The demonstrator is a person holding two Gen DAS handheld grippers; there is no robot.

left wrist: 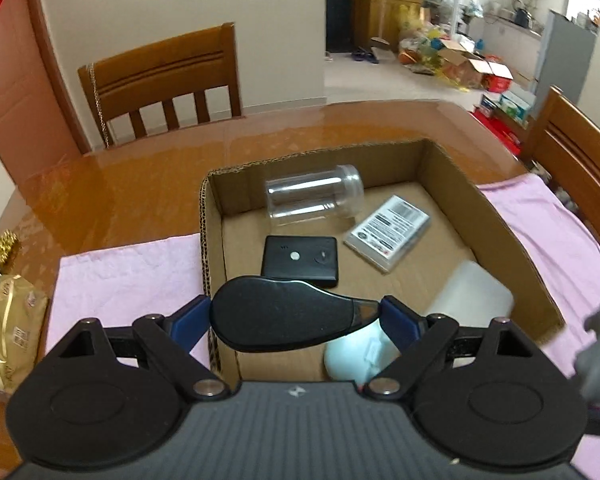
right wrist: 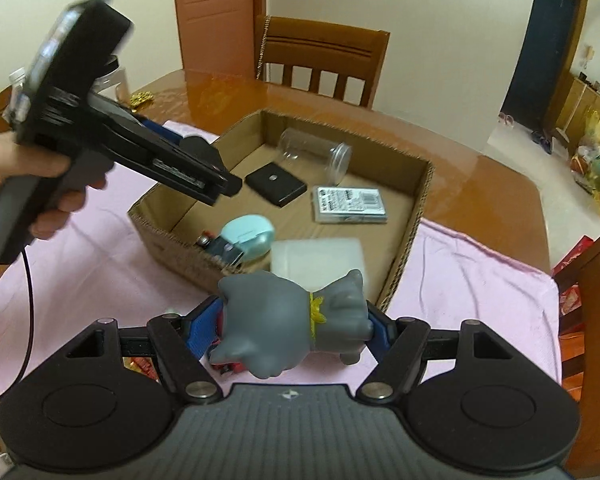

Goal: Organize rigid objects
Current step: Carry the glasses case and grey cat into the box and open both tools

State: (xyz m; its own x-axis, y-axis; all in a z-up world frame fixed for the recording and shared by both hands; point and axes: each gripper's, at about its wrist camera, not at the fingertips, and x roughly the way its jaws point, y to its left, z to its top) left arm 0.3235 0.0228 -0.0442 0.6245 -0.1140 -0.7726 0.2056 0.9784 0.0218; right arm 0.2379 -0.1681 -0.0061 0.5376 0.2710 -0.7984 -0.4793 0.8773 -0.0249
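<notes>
Cardboard box holds clear jar, black case; white block inside.

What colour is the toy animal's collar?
Yellow, on the grey toy animal held by the right gripper; the right wrist view shows it best.

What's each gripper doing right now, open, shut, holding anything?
Left gripper: shut on a black teardrop-shaped object.
Right gripper: shut on a grey toy figure.
</notes>
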